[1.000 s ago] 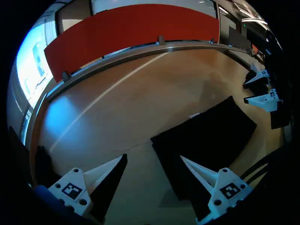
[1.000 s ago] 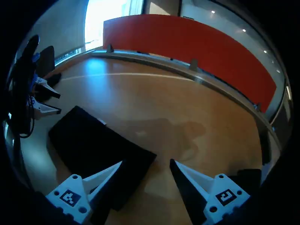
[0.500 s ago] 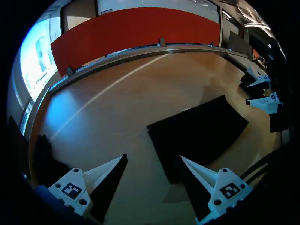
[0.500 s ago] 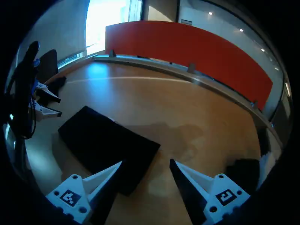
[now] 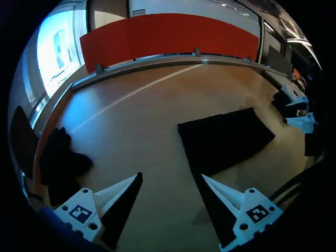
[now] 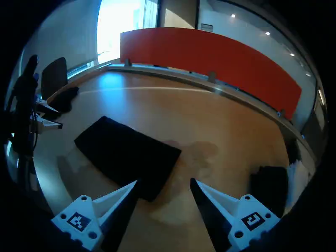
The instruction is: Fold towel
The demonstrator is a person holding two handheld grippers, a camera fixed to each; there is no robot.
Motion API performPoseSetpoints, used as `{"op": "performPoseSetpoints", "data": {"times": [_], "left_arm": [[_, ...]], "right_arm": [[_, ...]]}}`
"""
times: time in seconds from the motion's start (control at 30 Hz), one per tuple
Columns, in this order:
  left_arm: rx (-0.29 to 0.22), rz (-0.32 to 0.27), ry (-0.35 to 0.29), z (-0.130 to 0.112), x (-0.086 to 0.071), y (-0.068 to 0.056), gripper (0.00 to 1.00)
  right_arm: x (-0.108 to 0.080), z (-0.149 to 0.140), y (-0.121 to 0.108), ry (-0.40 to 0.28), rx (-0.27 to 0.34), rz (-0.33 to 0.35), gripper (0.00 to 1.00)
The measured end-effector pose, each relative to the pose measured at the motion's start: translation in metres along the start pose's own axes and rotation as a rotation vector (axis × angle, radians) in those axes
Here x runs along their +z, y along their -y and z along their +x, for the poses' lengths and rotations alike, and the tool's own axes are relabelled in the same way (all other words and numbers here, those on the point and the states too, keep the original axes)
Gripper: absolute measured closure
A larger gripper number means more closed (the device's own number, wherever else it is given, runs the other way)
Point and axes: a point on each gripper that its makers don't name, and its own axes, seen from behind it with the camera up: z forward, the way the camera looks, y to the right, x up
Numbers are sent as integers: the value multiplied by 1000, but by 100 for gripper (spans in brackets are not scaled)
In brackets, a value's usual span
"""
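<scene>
Jaws wide and empty, the left gripper (image 5: 172, 175) and the right gripper (image 6: 164, 180) hang over the pale wooden tabletop (image 5: 138, 113), neither touching cloth. The black towel, folded into a flat rectangle (image 6: 128, 155), lies between them, with one corner near the right gripper's left finger and the rest stretching away toward the other hand's tool.

Both grippers have drawn back within the last second. The towel now looks smaller and sits farther up each view, where before it spread under the fingertips. With nothing gripped and the cloth lying smooth and compact, the fold looks finished, or at least paused between folds.

Each camera has also swung outward. A heap of dark crumpled fabric (image 5: 63, 164) now sits at the table's left edge in the left gripper view, and more of the long red divider panel (image 6: 210, 54) runs behind the table.
</scene>
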Motion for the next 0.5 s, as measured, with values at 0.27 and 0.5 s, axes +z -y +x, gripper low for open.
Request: {"op": "performPoseSetpoints", "data": {"times": [0.27,0.5], "left_arm": [[-41,32,-7,-13,-18,13,7],[-60,52,-12,-18,-26,18,7]], "right_arm": [[-11,-9,5,-1,-9,9,12],[-5,-14,9,2,-37,44,12]]}}
